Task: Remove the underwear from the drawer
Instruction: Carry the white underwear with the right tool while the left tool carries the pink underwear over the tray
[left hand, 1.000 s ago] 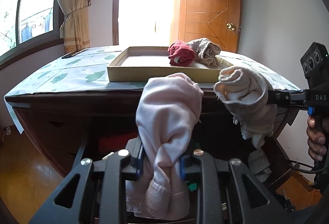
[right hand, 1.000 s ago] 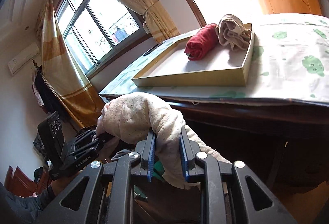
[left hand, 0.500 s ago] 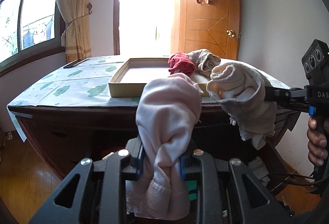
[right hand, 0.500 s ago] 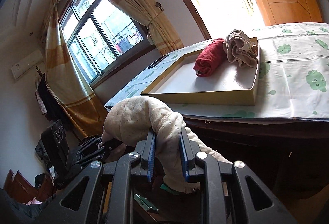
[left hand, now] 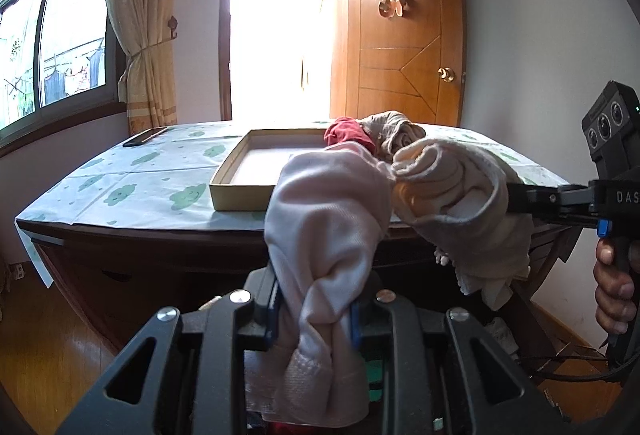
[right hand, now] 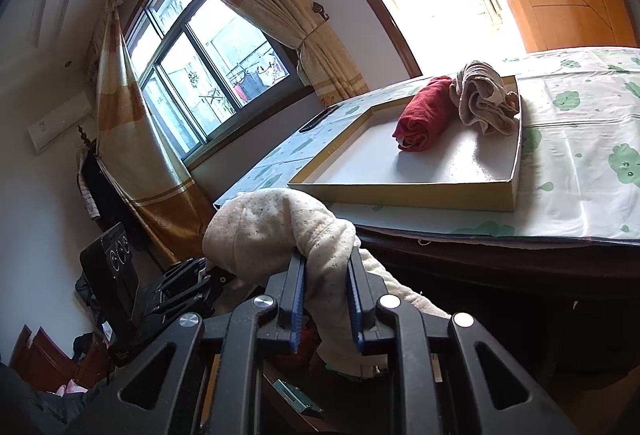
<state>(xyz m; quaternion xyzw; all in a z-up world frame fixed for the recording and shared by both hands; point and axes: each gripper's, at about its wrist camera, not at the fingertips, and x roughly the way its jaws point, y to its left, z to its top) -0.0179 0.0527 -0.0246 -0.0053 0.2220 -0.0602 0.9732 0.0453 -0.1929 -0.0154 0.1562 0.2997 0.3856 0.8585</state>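
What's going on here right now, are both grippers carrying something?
Yes. The left gripper is clamped on a pale pink garment, and the right gripper, whose jaws have just been closing, pinches a cream dotted garment. Both are held up in front of the table. On it, the shallow tray already holds a rolled red piece and a beige piece.

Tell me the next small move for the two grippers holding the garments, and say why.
Probably carry both forward over the shallow box and release there. The left gripper is shut on the pink garment and the right gripper on the cream garment, both held short of the table edge, while the red roll and beige bundle already lie inside, leaving bare floor nearer.
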